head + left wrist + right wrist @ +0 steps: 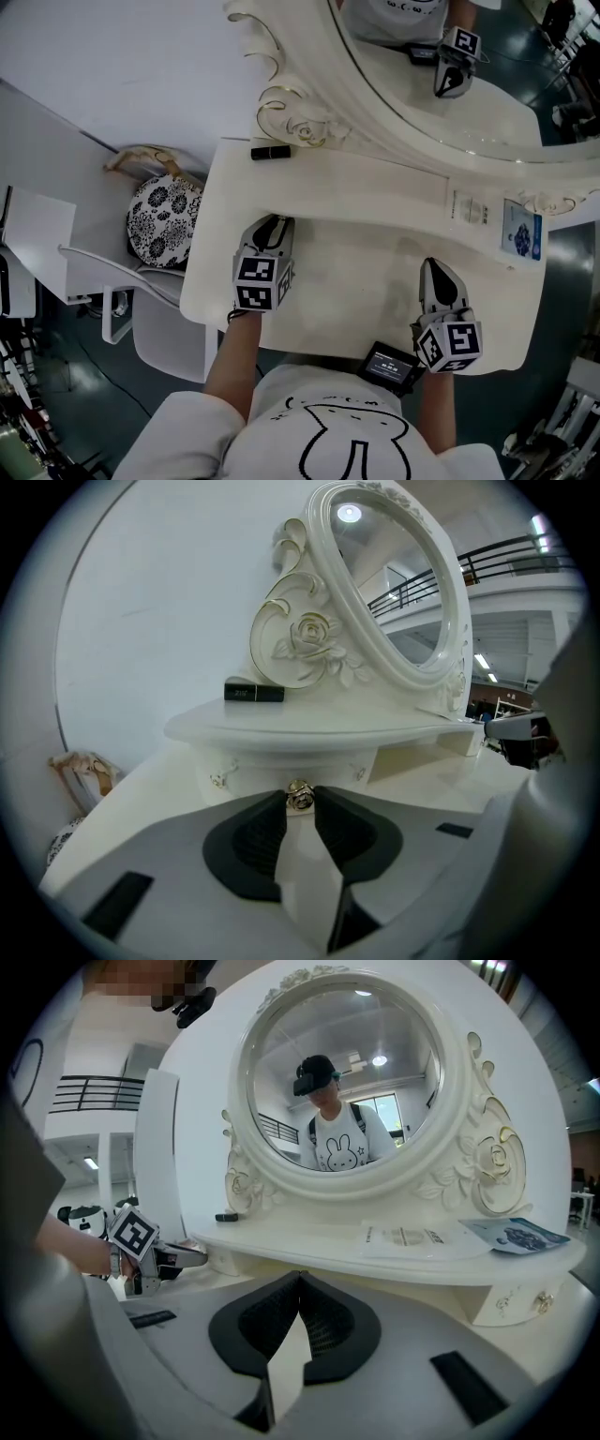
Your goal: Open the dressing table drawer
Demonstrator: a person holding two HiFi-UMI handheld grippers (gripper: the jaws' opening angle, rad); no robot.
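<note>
Low in the centre of the left gripper view, under the shelf (pixel 309 729), the left gripper (pixel 300 803) pinches narrowly the drawer's (pixel 272 767) small gold knob (pixel 299 795), probably slippery on a light, easy-sliding drawer, while the right gripper (pixel 298 1284) is closed on nothing

Head view overhead; 2 gripper views low, facing shared mirror (pixel 405 602) (pixel 339 1072)

The cream-white carved dressing table (pixel 375 202) has gold-edged scrollwork; its small round drawer knob (pixel 299 797) is gold; the slim tube (pixel 270 151) at far left is black; the round stool cushion (pixel 164 222) is black-and-white floral; the left gripper (pixel 273 223) and right gripper (pixel 434 266) are grey, with black pads (pixel 253 841) and black-and-white square markers.
</note>
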